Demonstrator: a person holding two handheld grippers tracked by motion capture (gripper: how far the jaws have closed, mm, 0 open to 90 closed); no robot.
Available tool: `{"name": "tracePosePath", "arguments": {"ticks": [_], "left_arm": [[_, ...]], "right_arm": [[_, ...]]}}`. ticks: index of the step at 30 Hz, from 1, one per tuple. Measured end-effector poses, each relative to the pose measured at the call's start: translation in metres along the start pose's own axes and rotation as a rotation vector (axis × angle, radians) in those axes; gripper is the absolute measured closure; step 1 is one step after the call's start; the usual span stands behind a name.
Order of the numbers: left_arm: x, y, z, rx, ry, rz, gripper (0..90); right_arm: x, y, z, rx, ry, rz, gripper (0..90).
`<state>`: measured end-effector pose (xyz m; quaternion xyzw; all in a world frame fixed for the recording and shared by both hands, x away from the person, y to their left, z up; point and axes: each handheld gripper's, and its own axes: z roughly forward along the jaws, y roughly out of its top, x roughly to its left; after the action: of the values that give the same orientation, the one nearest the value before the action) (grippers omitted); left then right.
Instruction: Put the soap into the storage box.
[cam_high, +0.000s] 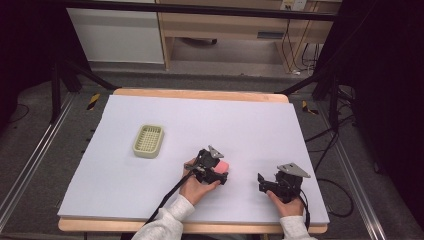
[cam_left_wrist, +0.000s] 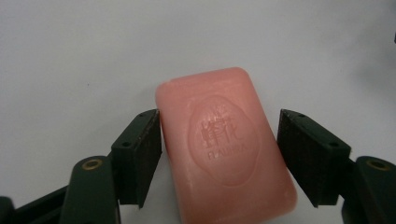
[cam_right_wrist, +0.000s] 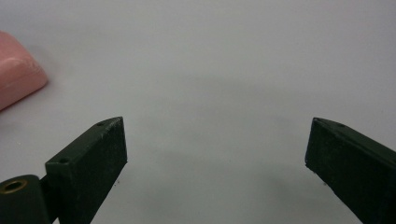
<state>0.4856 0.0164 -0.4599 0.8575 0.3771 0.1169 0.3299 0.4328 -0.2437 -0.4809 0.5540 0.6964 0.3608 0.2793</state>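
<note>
Left gripper (cam_left_wrist: 219, 158) straddles the pink soap bar (cam_left_wrist: 224, 144), jaws unclosed, long axis running along them, near the desk's (cam_high: 200, 115) front edge. Right gripper (cam_right_wrist: 215, 172) gapes empty.

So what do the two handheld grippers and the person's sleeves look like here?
Both the left gripper and the right gripper are black, each topped by a grey three-cornered plate, with a black cable trailing back. Their fingers are flat black blocks with brass-coloured pivots. The sleeves are light grey.
</note>
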Motion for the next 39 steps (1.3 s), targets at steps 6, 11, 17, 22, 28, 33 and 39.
{"name": "tracePosePath", "arguments": {"ticks": [6, 11, 17, 22, 28, 33, 39], "left_arm": [[0.0, 0.001, 0.001, 0.003, -0.002, 0.006, 31.9], [0.001, 0.003, 0.005, 0.02, 0.002, 0.004, 29.4], [0.001, 0.003, 0.01, 0.033, 0.0, -0.007, 29.6], [0.002, 0.004, 0.011, 0.048, -0.002, -0.014, 29.7], [0.003, 0.004, 0.011, 0.069, -0.002, -0.015, 31.7], [0.004, 0.004, 0.01, 0.079, -0.006, -0.02, 34.7], [0.004, 0.005, 0.01, 0.09, -0.004, -0.008, 36.3]], "right_arm": [[0.0, 0.0, 0.0, 0.002, 0.002, 0.001, 5.8], [0.0, 0.0, 0.0, 0.004, 0.003, 0.002, 5.8], [0.0, 0.0, 0.001, 0.006, 0.002, -0.001, 5.8], [0.0, 0.0, 0.001, 0.008, 0.003, 0.0, 5.8], [0.0, 0.0, 0.001, 0.011, 0.003, 0.002, 5.9], [0.0, 0.0, 0.001, 0.012, 0.003, 0.002, 5.8], [0.0, 0.0, 0.001, 0.014, 0.004, -0.001, 5.8]]}}
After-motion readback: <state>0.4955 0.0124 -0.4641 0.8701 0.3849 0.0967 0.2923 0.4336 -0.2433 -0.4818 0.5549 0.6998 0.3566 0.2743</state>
